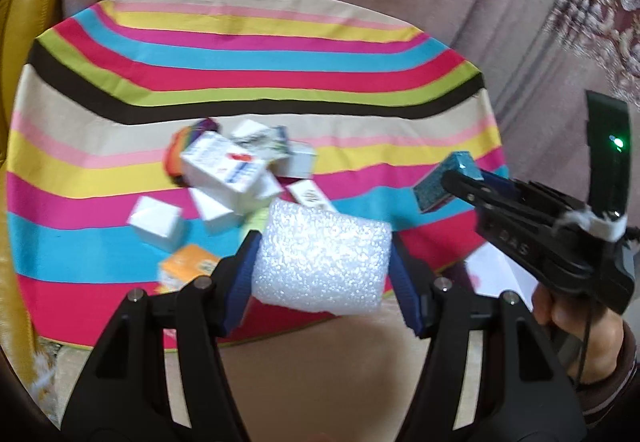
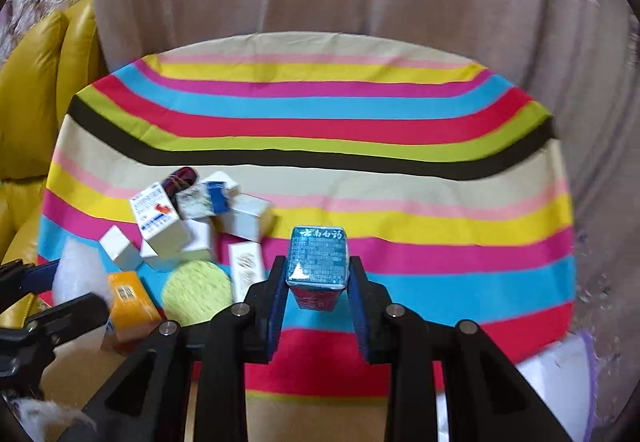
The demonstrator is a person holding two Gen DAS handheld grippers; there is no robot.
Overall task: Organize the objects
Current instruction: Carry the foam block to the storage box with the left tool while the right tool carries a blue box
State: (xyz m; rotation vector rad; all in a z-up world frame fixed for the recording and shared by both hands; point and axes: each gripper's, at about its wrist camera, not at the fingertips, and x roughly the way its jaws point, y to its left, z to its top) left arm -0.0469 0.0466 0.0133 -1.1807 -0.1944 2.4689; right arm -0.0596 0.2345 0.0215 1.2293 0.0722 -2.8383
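White foam, a spongy block (image 1: 322,256), sat pinched between the blue pads of the left gripper (image 1: 324,266), lifted clear of the striped cloth (image 2: 320,113) and held just on the near side of the pile of small cartons (image 1: 236,177). The right gripper (image 2: 318,282) was pressed shut on a teal box (image 2: 318,264), also raised off the cloth, well off to the right of that pile. Both items appeared to have been taken up so they could be sorted away from the jumble. An orange carton (image 2: 130,296) and a green round pad (image 2: 198,288) lay at the pile's near edge, apparently awaiting their turn.
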